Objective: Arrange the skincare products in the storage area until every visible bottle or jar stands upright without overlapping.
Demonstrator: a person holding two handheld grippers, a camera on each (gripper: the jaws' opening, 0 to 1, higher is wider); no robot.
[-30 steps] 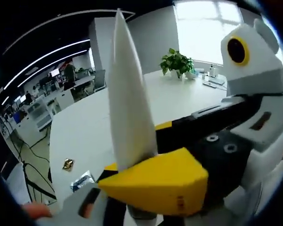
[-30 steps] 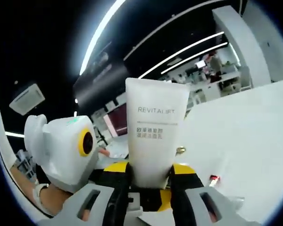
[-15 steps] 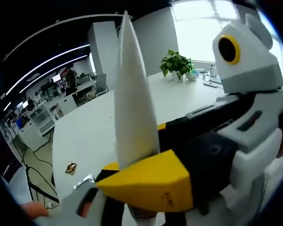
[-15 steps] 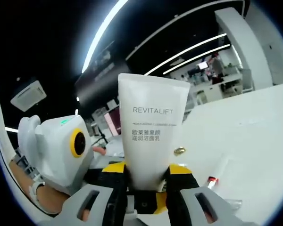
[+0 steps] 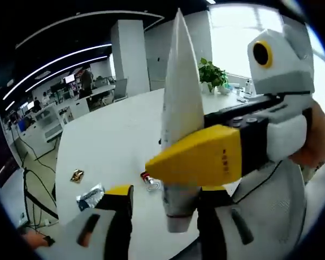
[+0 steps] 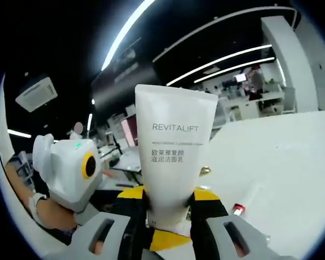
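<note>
A broad white table (image 5: 114, 135) stretches bare around me. My right gripper (image 6: 169, 208) clamps one white Revitalift tube (image 6: 173, 151), upright, above it. My left gripper (image 5: 162, 203) stands open, the tube between its jaws untouched. One potted plant (image 5: 214, 76) sits far off.

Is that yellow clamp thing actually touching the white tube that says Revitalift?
Touching. In the right gripper view, the right gripper has its yellow jaws pressed against both sides of the white tube, which stands up between them with no gap.
</note>
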